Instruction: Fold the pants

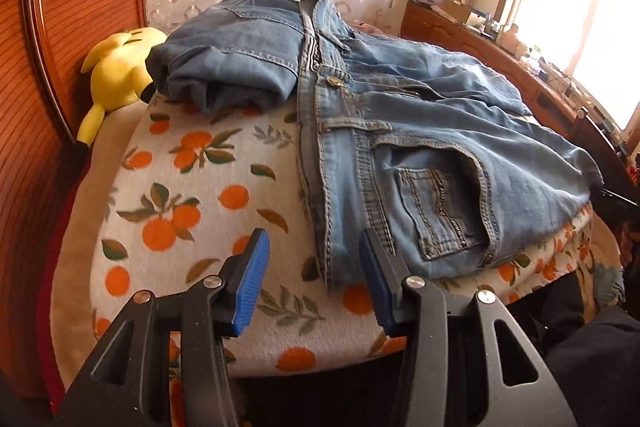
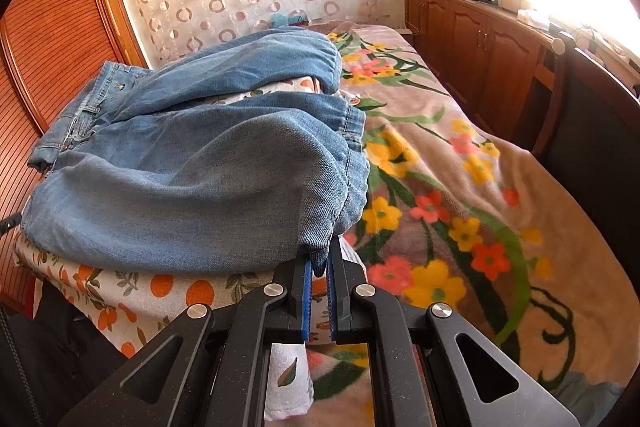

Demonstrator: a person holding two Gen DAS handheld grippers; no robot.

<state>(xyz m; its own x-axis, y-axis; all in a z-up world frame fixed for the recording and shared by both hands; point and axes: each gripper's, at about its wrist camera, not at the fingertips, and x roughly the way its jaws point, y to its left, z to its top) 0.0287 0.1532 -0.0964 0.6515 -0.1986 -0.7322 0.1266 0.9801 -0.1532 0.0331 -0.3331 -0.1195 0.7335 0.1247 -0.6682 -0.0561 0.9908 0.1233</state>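
Blue-padded left gripper (image 1: pixel 314 281) angles down, jaws apart and empty, near the rumpled light-blue denim pants (image 1: pixel 400 131) — right gripper (image 2: pixel 318 277) pinches their hem.

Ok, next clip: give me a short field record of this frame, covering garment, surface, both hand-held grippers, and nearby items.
garment: blue jeans, lying across the bed, waistband toward the headboard side
surface: orange-print cloth over a floral blanket
left hand-held gripper: open, nothing between the pads, waistband corner just ahead of it
right hand-held gripper: shut on a pinch of jeans fabric at the near edge
nearby: yellow plush toy beside the jeans, by the wooden headboard
fold state: bunched, not yet neatly folded
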